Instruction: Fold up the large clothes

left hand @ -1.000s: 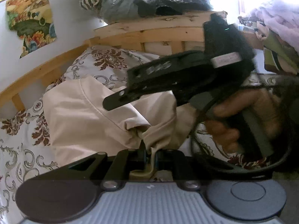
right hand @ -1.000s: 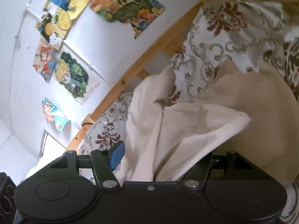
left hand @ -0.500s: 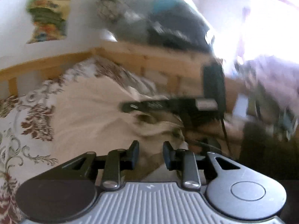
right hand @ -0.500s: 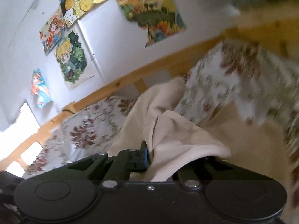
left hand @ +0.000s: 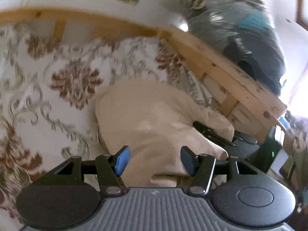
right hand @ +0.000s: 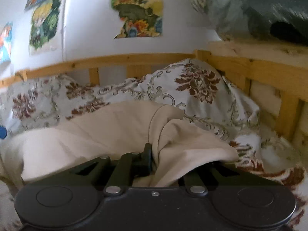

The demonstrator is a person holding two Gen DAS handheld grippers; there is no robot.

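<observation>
Currently: bed [right hand: 202, 88] with floral cover fills both views, wooden bed frame [left hand: 227, 77] along the far and right edges, white wall with posters [right hand: 137, 9] behind it. Pile of dark and striped bundles [left hand: 250, 34] sits on top of the frame's corner, blurred.

Beige garment [left hand: 154, 119] lies bunched on the bed cover, near the frame corner. In the right wrist view it spreads across the lower half, one fold draped over the right side of the tool.

Left tongs [left hand: 154, 161]: wide apart, blue pad [left hand: 122, 160] on one finger, nothing between them; garment lies just below/ahead, contact unclear.

Right tongs [right hand: 152, 161]: fingers pinched narrow on a fold of the beige garment; only the left finger [right hand: 147, 159] shows, the other is under cloth. Part of the right tool is also visible in the left wrist view, dark against the garment's right edge.
</observation>
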